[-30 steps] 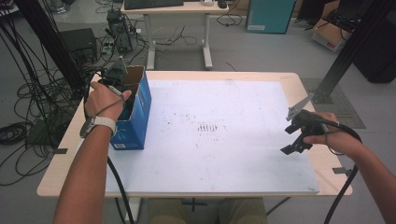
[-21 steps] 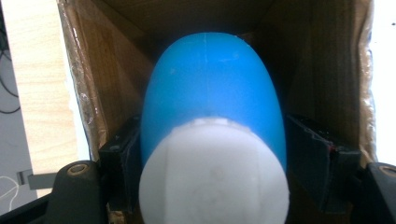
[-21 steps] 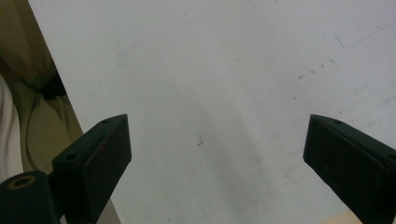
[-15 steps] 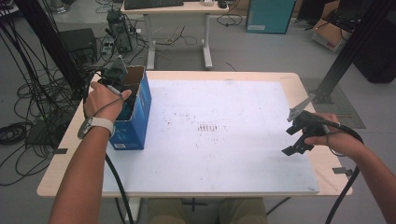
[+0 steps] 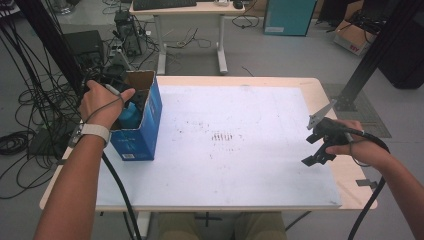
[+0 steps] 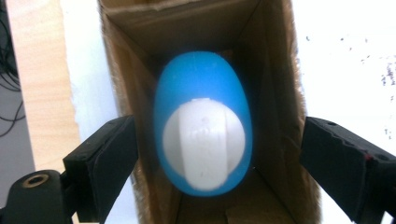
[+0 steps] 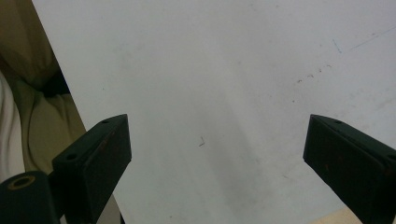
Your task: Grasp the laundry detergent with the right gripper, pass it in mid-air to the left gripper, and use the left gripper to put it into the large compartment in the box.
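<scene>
Left gripper (image 6: pixel 205 154) poised above the open top of the box (image 5: pixel 150 107), jaws spread wide on either side of the bottle (image 6: pixel 203 123) and touching nothing. The jaws have just been opening: a second ago the left hand (image 5: pixel 102 102) sat lower in the mouth of the box; now it stands a little higher, and the bottle, blue with a white cap, sits upright inside the box, free of the pads. This reads as a release: the bottle appears delivered into the box and the placing step looks done, with the hand drawing clear. Right gripper (image 7: pixel 215 158), well apart from the box at the opposite side of the white mat (image 5: pixel 240 100), jaws likewise wide and empty, hovering over bare mat; its hand (image 5: pixel 357 147) sits where it did a second ago. Count: two grippers, one box, one bottle, one mat. Nothing else lies on the mat beyond faint dark scuff marks at mid-sheet.
</scene>
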The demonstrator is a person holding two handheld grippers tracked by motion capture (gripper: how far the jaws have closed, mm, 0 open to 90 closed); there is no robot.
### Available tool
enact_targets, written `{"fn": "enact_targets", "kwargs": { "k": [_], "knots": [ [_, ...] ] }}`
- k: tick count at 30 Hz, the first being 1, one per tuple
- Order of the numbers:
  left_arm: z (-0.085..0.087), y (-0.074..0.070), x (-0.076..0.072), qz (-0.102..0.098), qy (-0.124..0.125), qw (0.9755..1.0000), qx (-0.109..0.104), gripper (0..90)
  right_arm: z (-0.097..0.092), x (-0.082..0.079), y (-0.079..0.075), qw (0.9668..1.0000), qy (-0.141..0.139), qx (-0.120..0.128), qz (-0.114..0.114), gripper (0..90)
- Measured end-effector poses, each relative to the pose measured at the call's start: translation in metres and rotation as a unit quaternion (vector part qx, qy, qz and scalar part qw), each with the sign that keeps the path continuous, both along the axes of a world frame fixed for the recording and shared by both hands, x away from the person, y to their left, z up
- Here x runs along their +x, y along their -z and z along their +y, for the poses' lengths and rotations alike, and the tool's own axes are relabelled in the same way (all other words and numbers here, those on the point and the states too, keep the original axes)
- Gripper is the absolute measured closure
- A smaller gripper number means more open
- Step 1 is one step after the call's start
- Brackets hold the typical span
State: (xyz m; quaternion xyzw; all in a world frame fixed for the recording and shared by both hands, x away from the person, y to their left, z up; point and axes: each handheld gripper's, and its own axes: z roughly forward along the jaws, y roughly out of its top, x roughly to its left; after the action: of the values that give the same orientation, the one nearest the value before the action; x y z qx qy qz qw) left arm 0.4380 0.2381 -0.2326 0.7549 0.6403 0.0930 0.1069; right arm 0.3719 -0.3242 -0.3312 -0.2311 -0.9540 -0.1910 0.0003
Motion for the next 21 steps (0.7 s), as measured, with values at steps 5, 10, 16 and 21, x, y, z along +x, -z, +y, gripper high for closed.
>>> {"fn": "enact_targets", "kwargs": {
  "k": [5, 10, 16, 21],
  "knots": [
    [0.000, -0.017, -0.004, -0.010, 0.022, 0.9997, 0.004, 10.4, -0.001, -0.001, -0.005, 1.0000, 0.000, -0.003, -0.002, 7.7],
    [-0.005, -0.039, -0.011, -0.031, 0.038, 0.9987, 0.015, 10.3, -0.002, -0.002, -0.010, 0.9999, -0.002, -0.008, -0.008, 7.7],
    [-0.021, -0.070, -0.022, -0.058, 0.072, 0.9954, 0.025, 9.5, -0.001, -0.003, -0.018, 0.9998, -0.004, -0.010, -0.014, 7.7],
    [-0.042, -0.090, -0.032, -0.074, 0.109, 0.9909, 0.027, 9.5, 0.000, -0.005, -0.023, 0.9998, -0.003, -0.009, -0.016, 7.7]
  ]
}}
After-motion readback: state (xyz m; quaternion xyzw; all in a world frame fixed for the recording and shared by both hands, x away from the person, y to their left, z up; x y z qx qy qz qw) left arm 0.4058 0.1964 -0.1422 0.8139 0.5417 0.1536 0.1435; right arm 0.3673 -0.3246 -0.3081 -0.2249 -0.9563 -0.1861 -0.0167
